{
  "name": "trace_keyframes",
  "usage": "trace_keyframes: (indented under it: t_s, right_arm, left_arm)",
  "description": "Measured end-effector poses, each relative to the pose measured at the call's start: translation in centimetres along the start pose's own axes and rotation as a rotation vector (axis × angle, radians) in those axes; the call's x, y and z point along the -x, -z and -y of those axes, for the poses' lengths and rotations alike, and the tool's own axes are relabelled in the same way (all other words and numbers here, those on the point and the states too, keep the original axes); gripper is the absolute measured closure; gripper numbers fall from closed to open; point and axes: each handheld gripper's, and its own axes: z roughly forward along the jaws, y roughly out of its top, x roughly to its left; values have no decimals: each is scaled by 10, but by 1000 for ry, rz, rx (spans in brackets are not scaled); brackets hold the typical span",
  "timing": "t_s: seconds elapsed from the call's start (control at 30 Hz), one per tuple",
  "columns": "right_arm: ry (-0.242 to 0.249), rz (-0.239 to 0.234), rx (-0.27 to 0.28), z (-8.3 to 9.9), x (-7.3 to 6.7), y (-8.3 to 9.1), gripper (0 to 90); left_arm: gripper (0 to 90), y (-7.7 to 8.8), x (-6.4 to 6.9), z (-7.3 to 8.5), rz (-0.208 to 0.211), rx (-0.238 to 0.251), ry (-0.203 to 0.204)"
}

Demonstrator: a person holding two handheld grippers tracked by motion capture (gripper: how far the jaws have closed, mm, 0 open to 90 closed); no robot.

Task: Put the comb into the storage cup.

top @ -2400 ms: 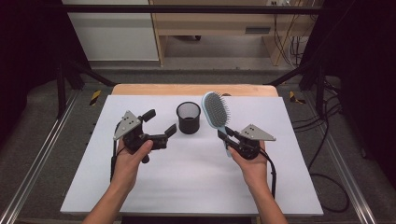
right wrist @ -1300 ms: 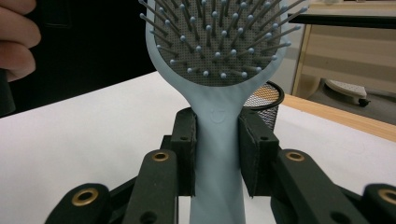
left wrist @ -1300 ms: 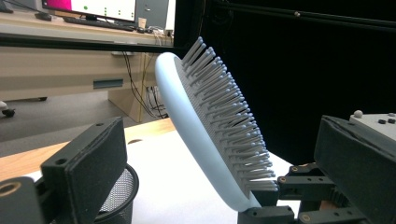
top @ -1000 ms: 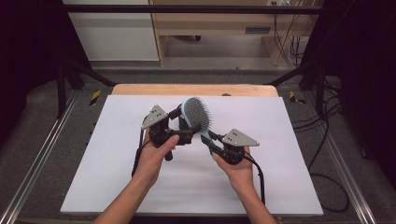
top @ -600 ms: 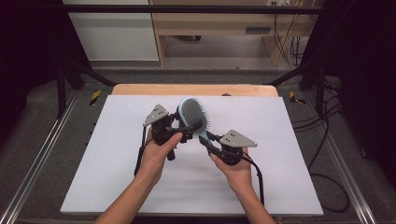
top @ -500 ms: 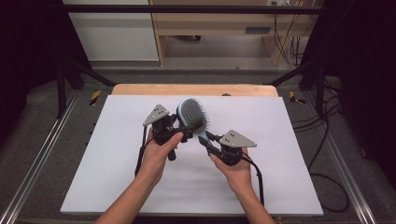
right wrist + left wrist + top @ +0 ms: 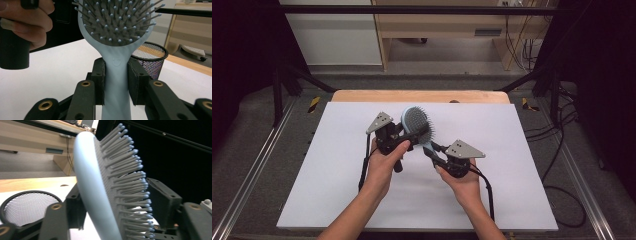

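A light-blue hairbrush point(image 7: 417, 121) with grey bristles stands tilted above the middle of the white table point(image 7: 512, 190). My right gripper point(image 7: 428, 150) is shut on its handle point(image 7: 117, 75), one pad on each side. My left gripper point(image 7: 419, 135) reaches in from the left, and its jaws have just been closing on the brush head point(image 7: 100, 195). One pad lies against the smooth back and the other meets the bristle tips point(image 7: 146, 195). A black mesh cup point(image 7: 25, 207) stands on the table just behind the brush, with its rim point(image 7: 150, 53) in the right gripper view.
The table's wooden far edge point(image 7: 422, 96) runs behind the cup. Metal rails point(image 7: 252, 180) flank the table, with cables point(image 7: 562, 150) on the floor to the right. Bare white surface lies to either side of the hands.
Both hands have come in from the sides to the table's middle, bringing the brush in front of the cup. The left jaws, wide a second ago, have closed onto the brush head.
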Motion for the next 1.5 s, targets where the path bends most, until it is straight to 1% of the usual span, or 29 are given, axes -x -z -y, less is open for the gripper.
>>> trace_keyframes:
  t_s: [0.07,0.13,0.3,0.37,0.53,0.83,0.9,0.93,0.97,1.03,1.1,1.13,1.2,1.23,1.3,1.37,1.43,1.5]
  right_arm:
    - [1,0,-5,0,0,0,698]
    - [1,0,-11,1,0,-1,698]
    - [-3,-4,-28,3,0,-3,698]
    - [-5,-4,-36,4,0,-4,698]
    - [-11,-5,-49,5,0,-5,698]
    - [-26,-14,-54,6,2,-6,694]
    - [-35,-18,-51,6,2,-6,686]
    - [-35,-18,-52,6,2,-6,670]
    - [-38,-20,-51,6,2,-6,636]
    - [-56,-15,-51,6,2,-6,538]
    - [-63,-11,-62,7,3,-6,465]
    - [-62,-9,-73,7,4,-6,420]
    - [-61,-4,-90,8,6,-5,359]
    - [-75,-3,-89,9,7,-4,330]
    - [-107,-8,-105,11,11,-4,252]
    - [-101,15,-121,12,14,-3,188]
    - [-108,17,-126,12,16,-2,123]
    - [-128,13,-137,11,19,1,80]
  left_arm:
    - [396,0,-1,1,-3,-2,16]
    - [414,0,-2,2,-3,0,39]
    - [452,1,-3,4,2,-2,66]
    - [465,1,-3,4,6,-5,64]
    - [484,0,0,5,7,-5,44]
    - [503,-2,2,5,25,-1,36]
    - [505,-2,3,5,18,-5,15]
    - [506,-2,3,5,13,-6,5]
    - [506,-3,3,5,10,-7,-2]
    - [506,-2,2,4,4,-5,0]
    - [506,-1,1,3,-4,2,-6]
    - [506,0,1,1,-6,7,-12]
    - [505,2,0,-1,-16,17,-29]
    - [505,4,0,-3,-20,21,-35]
    - [505,7,0,-7,-25,30,-43]
    - [505,10,0,-12,-31,42,-55]
    - [505,12,0,-18,-39,54,-71]
    - [506,15,2,-25,-52,65,-87]
